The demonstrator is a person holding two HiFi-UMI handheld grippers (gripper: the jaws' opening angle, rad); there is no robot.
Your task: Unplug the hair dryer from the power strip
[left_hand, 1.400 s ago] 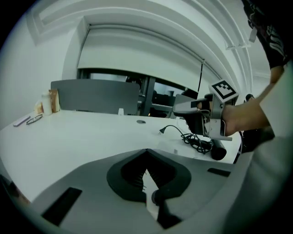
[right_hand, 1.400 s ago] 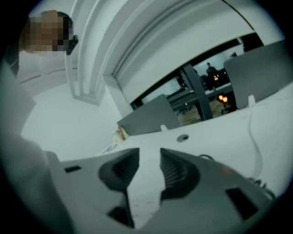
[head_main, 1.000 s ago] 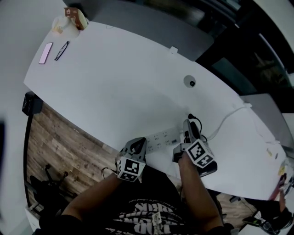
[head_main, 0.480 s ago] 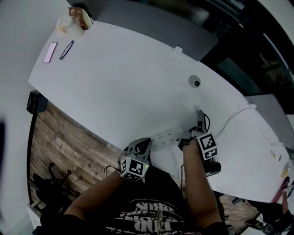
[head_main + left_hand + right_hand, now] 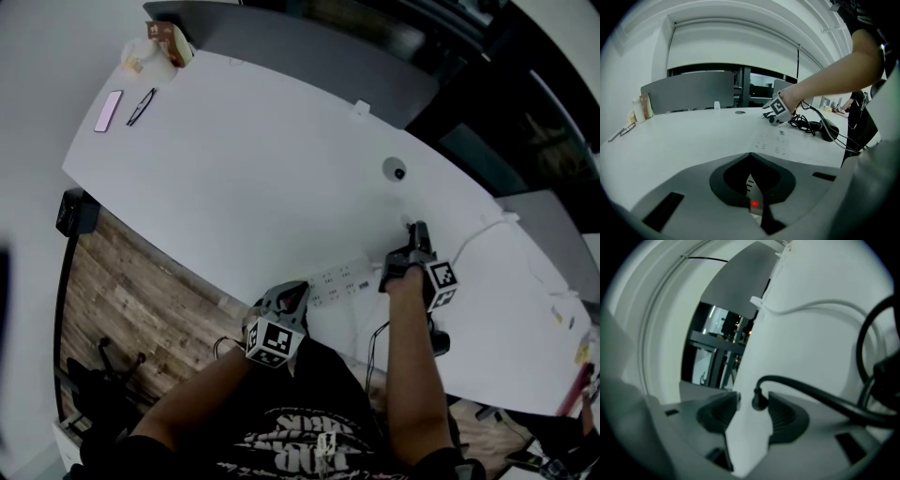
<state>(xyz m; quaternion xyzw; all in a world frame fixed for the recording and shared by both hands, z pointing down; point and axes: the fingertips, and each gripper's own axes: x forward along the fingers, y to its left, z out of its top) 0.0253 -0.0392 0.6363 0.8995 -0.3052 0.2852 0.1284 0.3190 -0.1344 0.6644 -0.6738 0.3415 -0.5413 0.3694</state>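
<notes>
On the white tabletop (image 5: 244, 159) a white power strip (image 5: 339, 279) is laid slantwise near the person's edge, and its near end is taken by the left hand-held gripper (image 5: 289, 300). In the left gripper view the jaws are drawn together to a narrow gap, in which a white piece of the strip with a lit red lamp (image 5: 752, 204) is pinched. The strip's sockets are seen running away beyond the jaws. The right hand-held gripper (image 5: 415, 234) is held just past the strip's far end. Its jaws, which have just been opening, are set wide apart in the right gripper view. Between them the black plug (image 5: 760, 400) is seen against the tabletop, right beside one pad and well clear of the other, so it is not clamped. From the plug a black cable (image 5: 820, 397) is led off to the right, and a loose tangle of it is shown in the left gripper view. There the cable is joined to the dark hair dryer (image 5: 828, 130), which is laid on the tabletop beyond the right hand-held gripper. At the far corner a pink phone (image 5: 109, 111) and a pair of glasses (image 5: 142, 105) are laid side by side.
</notes>
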